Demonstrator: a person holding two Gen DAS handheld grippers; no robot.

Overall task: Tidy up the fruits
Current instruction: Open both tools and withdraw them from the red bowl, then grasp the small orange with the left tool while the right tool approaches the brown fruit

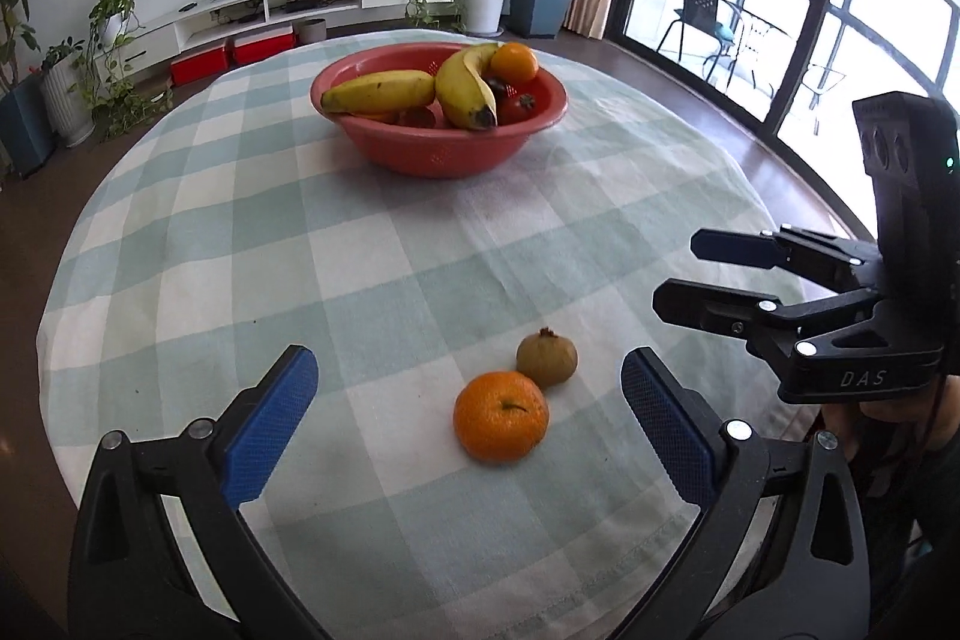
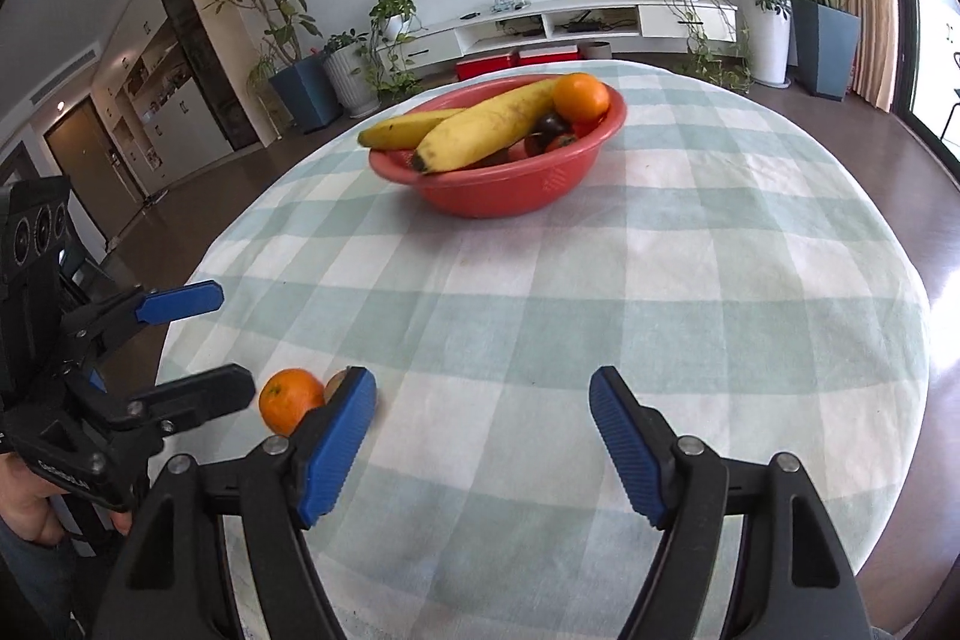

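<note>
The left gripper (image 1: 468, 430) hangs over the near part of the tabletop (image 1: 390, 280) with its blue fingers (image 1: 270, 430) spread wide and nothing pressed between them. Two loose fruits lie on the checked cloth in the span between those fingers: an orange (image 1: 501, 415) nearer the camera and a small brown fruit (image 1: 547, 359), possibly a kiwi, touching it just behind. The orange looks firm, round and light, with a dimpled skin that ribbed pads should hold well; it is likely to roll if nudged, so the fingers should close across its widest middle, one on each side, not on its top. The brown fruit looks smaller and softer, so a gentle squeeze across its short width seems wise, and since it rests against the orange, moving one may shift the other.

Farther back stands the red bowl (image 1: 438, 148), already holding two bananas (image 1: 420, 91), another orange and some dark red fruits; it is well apart from the loose pair.

On the right, the right gripper (image 2: 480, 451) points over bare cloth, its fingers apart and empty.
</note>
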